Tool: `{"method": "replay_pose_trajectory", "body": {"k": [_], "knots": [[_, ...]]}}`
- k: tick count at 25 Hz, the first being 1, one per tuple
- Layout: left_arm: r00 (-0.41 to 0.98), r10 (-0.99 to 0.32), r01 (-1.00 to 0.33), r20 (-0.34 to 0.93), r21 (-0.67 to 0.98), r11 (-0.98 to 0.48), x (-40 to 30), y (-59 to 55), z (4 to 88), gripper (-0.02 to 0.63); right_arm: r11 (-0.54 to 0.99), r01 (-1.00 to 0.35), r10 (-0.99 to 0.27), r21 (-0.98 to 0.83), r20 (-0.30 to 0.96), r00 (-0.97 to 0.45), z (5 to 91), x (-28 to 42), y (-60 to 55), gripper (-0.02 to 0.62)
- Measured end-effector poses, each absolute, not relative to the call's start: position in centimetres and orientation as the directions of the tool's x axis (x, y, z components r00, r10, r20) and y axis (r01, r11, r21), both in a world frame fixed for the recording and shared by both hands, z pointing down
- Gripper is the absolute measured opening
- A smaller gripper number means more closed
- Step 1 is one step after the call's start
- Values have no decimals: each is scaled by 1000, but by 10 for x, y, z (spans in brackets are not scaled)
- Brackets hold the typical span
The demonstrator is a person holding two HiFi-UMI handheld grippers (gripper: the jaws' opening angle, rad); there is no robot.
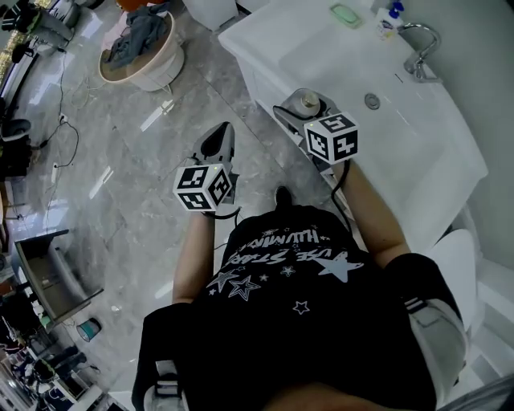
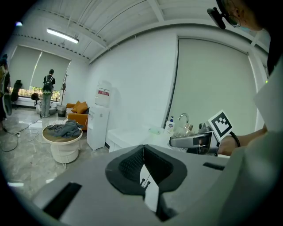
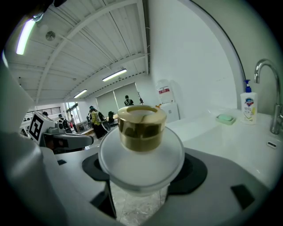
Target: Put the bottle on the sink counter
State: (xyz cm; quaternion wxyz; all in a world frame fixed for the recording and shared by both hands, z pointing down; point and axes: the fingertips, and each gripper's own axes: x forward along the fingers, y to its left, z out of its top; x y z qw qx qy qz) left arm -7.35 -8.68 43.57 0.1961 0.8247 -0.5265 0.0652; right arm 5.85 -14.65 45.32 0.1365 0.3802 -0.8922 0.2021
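Note:
My right gripper is shut on a clear round bottle with a gold cap; its jaws press the bottle's sides. In the head view the bottle shows just off the near edge of the white sink counter, over the floor. My left gripper hangs lower left above the grey floor, its dark pads closed together with nothing between them. From the left gripper view I see the right gripper beside the counter.
On the counter sit a basin with drain, a chrome tap, a soap bottle and a green soap dish. A round table with grey cloth stands on the floor. A water dispenser stands against the wall.

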Motion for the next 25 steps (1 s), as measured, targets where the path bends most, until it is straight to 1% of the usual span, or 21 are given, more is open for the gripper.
{"method": "replay_pose_trajectory", "body": {"k": [8,14,25], "knots": [[435,-843,-895,317,252,-368,-59,-114,433,9,631,-730,-612,-262,411,-676,459,70,-168,333],[431,-847,-897,310,249,-365,-65,-136,433,9,627,-733,-610,-263,419,-672,466,68,-185,333],[488,-818,-868,306,267,-418,-69,-195,445,9,588,-773,-637,-239,453,-624,477,64,-234,333]]}}
